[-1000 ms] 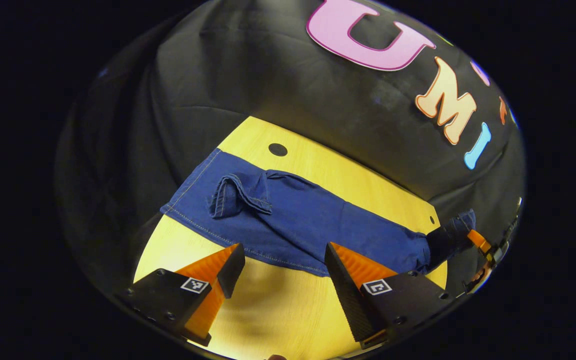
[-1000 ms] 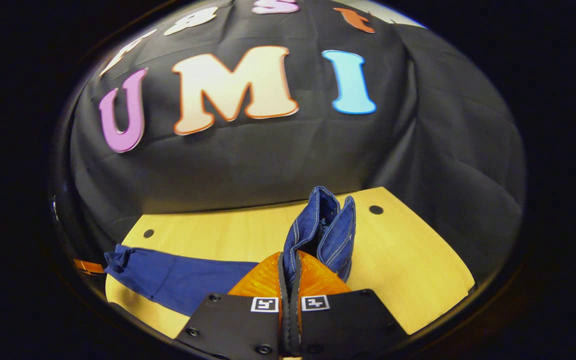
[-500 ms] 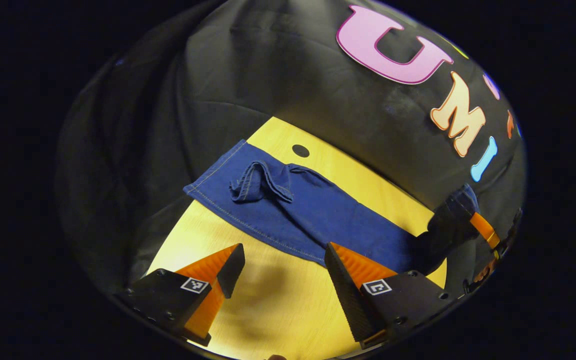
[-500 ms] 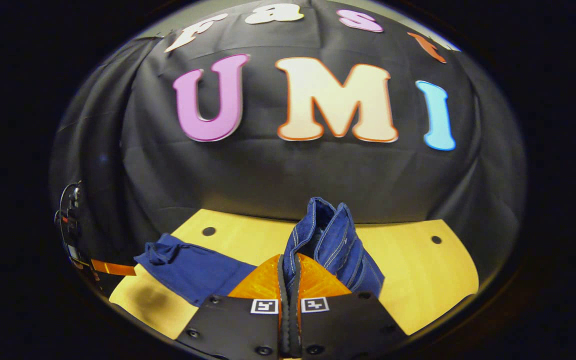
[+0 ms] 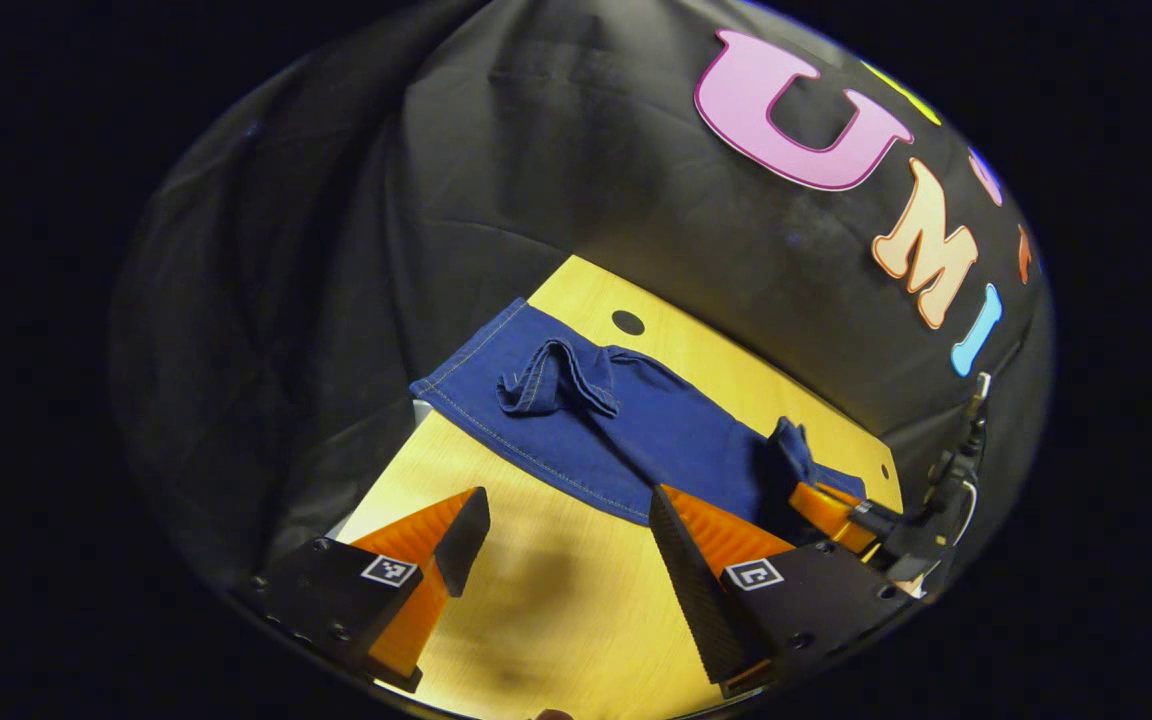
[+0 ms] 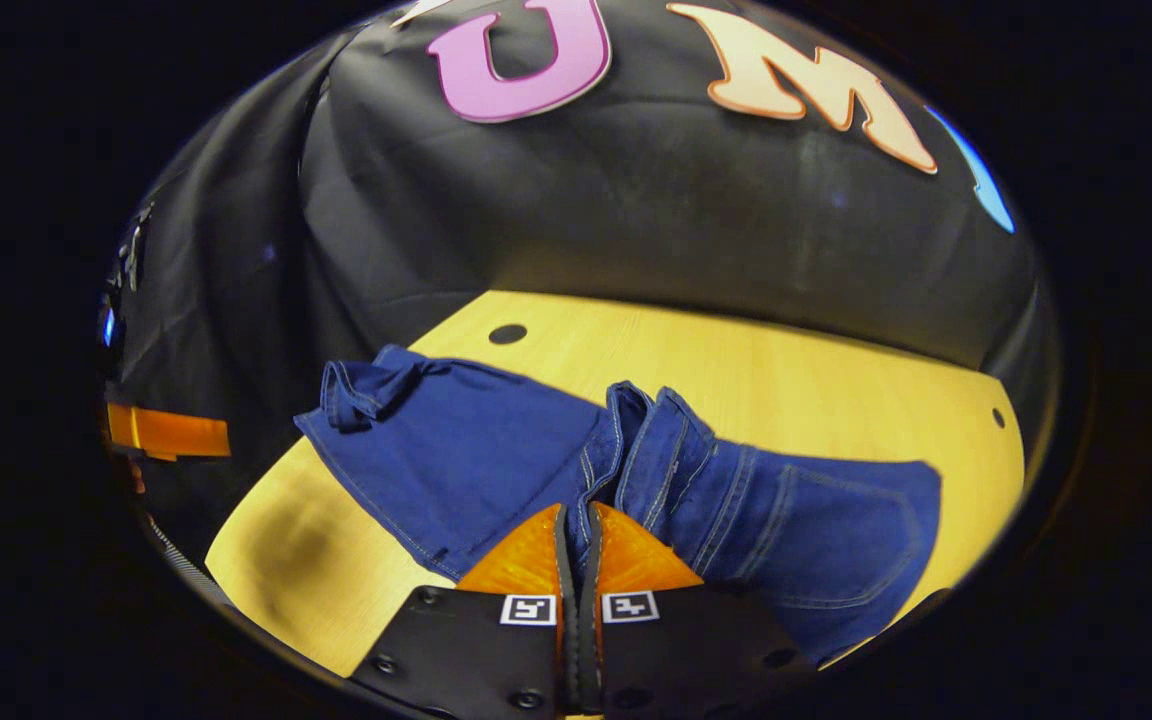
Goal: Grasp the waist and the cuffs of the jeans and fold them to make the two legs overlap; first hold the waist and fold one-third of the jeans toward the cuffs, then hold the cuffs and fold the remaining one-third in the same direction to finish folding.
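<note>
One pair of jeans (image 6: 456, 450) lies along the yellow table (image 6: 786, 360), and your right gripper (image 6: 576, 520) is closed on the bunched waist (image 6: 651, 430), both fingers pressing it. The right gripper view shows the back pocket; the left gripper view shows the crumpled cuffs (image 5: 556, 375). Your left gripper (image 5: 566, 520) is wide open and holds nothing. Since a second ago the waist came down over the legs.
</note>
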